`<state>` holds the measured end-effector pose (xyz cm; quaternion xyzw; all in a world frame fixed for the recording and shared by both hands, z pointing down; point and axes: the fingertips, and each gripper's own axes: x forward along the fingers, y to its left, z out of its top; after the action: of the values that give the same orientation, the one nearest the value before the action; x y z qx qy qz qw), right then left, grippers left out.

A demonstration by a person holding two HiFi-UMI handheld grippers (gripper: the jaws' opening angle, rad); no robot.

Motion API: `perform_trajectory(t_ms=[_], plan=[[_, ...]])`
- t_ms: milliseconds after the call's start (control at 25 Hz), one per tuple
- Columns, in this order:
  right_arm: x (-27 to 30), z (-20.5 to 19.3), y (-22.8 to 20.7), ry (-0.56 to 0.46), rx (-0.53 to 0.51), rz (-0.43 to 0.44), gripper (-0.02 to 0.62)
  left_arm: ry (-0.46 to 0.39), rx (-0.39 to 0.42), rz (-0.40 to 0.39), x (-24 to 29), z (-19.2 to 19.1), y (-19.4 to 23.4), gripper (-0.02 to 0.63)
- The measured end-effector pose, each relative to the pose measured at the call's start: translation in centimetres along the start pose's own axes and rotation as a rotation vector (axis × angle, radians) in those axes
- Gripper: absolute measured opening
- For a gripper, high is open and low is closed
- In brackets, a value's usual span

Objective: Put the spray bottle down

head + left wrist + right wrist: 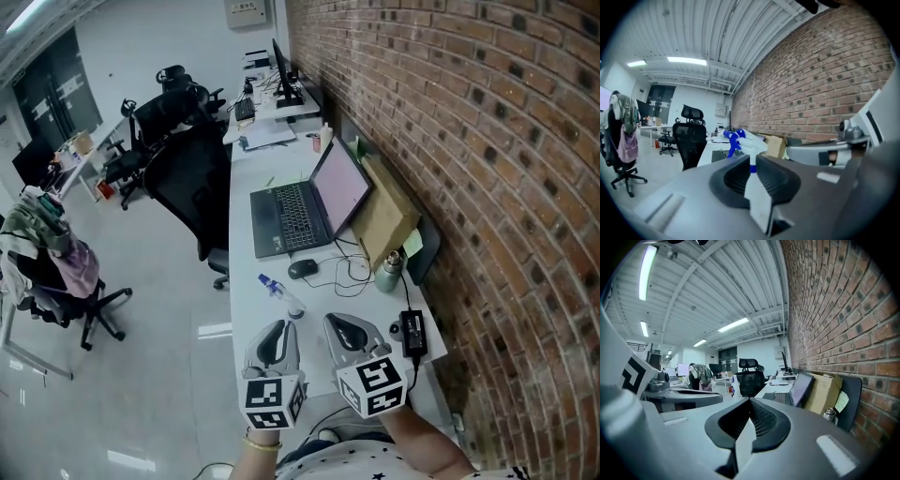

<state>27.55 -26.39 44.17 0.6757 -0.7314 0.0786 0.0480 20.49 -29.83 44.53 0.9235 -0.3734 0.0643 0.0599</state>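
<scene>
Left gripper has its jaws drawn together and empty. The clear plastic spray bottle with the blue trigger head stands on the long white desk, just ahead of those tips. Right gripper is closed too, holding nothing.

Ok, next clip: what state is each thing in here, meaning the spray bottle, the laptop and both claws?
spray bottle: upright on the desk, not held, just ahead of the left claw.
left claw: closed, nothing between its jaws.
right claw: closed, empty.
laptop: lid open, screen lit.
</scene>
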Motion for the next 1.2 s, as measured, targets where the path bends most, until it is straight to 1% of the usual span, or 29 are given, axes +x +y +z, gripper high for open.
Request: perform_trajectory(t_ms=[40,80,160,320,400,680,1200], plan=[[-0.3,-0.1,0.1,-0.004,0.002,0.0,-0.002,0.004,-0.002,0.01,-0.5,0.0,-0.1,0.028],[-0.7,-0.1,0.3,-0.007,0.004,0.001,-0.002,0.004,-0.006,0.012,-1.0,0.0,-0.2,0.01],[-1.5,-0.3,0.7,-0.012,0.012,0.004,-0.002,-0.004,-0.022,0.01,-2.1,0.0,-0.4,0.009],[-2.8,-0.8,1.6,-0.02,0.017,0.019,-0.002,-0.015,-0.044,0.048,-4.1,-0.3,-0.1,0.009],[-3.0,-0.9,1.9,-0.021,0.018,0.029,-0.002,-0.014,-0.047,0.053,-4.6,-0.4,-0.1,0.009],[-2.6,-0.4,3.4,-0.016,-0.036,0.059,-0.002,-0.012,-0.047,0.06,-5.6,-0.2,0.4,0.008],[-2.6,-0.1,3.8,-0.026,-0.05,0.081,-0.002,-0.01,-0.037,0.059,-5.7,-0.3,0.1,0.008]])
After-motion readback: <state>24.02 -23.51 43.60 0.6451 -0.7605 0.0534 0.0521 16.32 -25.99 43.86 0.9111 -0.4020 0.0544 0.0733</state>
